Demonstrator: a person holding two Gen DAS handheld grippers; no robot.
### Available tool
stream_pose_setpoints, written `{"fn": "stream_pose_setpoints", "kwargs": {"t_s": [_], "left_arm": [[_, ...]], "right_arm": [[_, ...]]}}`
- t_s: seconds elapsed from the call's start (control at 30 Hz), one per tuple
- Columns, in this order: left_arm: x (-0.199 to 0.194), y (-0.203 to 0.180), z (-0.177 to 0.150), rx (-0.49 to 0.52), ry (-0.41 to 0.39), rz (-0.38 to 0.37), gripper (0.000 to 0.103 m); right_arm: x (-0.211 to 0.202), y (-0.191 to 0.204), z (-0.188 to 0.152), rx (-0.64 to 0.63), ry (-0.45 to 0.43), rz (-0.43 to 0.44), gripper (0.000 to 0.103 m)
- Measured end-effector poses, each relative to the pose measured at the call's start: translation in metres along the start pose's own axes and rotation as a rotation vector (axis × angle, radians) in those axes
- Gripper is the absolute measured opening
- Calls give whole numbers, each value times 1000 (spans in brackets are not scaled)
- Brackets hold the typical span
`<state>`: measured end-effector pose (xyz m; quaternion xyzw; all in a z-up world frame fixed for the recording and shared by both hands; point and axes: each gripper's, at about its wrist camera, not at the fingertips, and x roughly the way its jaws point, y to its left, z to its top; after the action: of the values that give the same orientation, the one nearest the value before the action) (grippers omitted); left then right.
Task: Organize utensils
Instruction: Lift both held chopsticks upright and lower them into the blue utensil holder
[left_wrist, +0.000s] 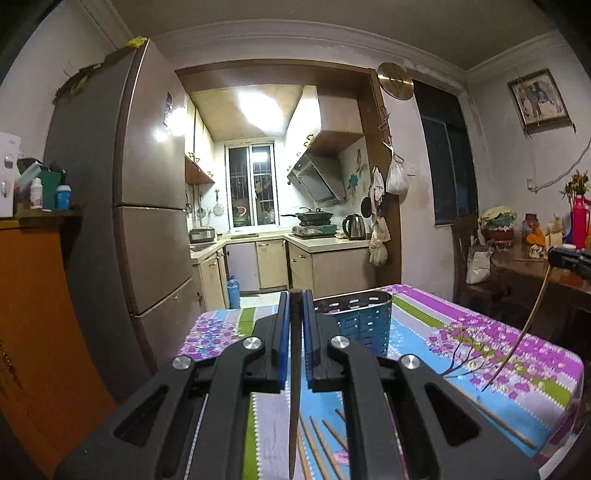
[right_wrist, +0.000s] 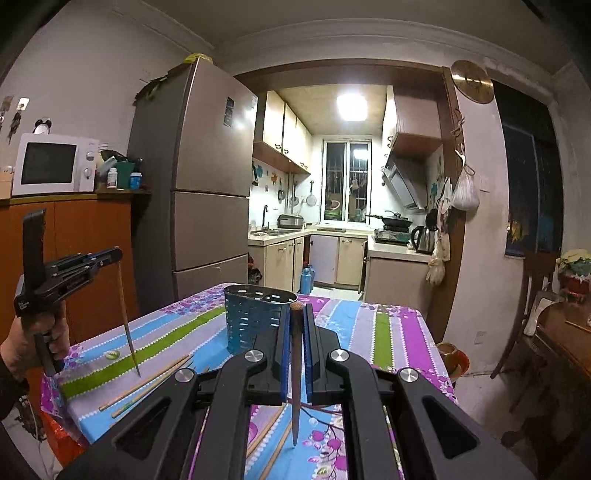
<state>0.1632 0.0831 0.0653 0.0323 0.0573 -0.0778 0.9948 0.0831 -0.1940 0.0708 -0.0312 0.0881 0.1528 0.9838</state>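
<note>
A blue perforated utensil holder (left_wrist: 364, 320) (right_wrist: 255, 317) stands on the floral tablecloth (left_wrist: 480, 332) (right_wrist: 388, 332). My left gripper (left_wrist: 295, 295) is shut on a dark chopstick (left_wrist: 294, 387) that hangs point down above the table; it also shows in the right wrist view (right_wrist: 110, 254) with its chopstick (right_wrist: 129, 328). My right gripper (right_wrist: 295, 306) is shut on another chopstick (right_wrist: 295, 387), held upright just in front of the holder; it shows at the right edge of the left wrist view (left_wrist: 554, 258) with its chopstick (left_wrist: 517, 339). Several wooden chopsticks (right_wrist: 147, 384) (left_wrist: 325, 443) lie loose on the table.
A tall fridge (left_wrist: 147, 203) (right_wrist: 207, 184) stands behind the table, an orange cabinet (right_wrist: 74, 240) with a microwave (right_wrist: 51, 164) to its left. A wooden side table (left_wrist: 535, 273) with bottles is at the right. The kitchen opens beyond.
</note>
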Motion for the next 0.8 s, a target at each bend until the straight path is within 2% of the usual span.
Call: {"fn": "stream_pose_setpoints", "kwargs": {"t_s": [0.3, 0.6, 0.8], "left_arm": [[26, -4, 26, -40, 39, -117, 5], [51, -19, 55, -30, 42, -155, 5], [70, -21, 91, -38, -18, -146, 5]], "right_arm": [[38, -18, 37, 83, 39, 33, 8], [77, -14, 83, 71, 60, 51, 8], [105, 1, 136, 35, 18, 62, 8]]}}
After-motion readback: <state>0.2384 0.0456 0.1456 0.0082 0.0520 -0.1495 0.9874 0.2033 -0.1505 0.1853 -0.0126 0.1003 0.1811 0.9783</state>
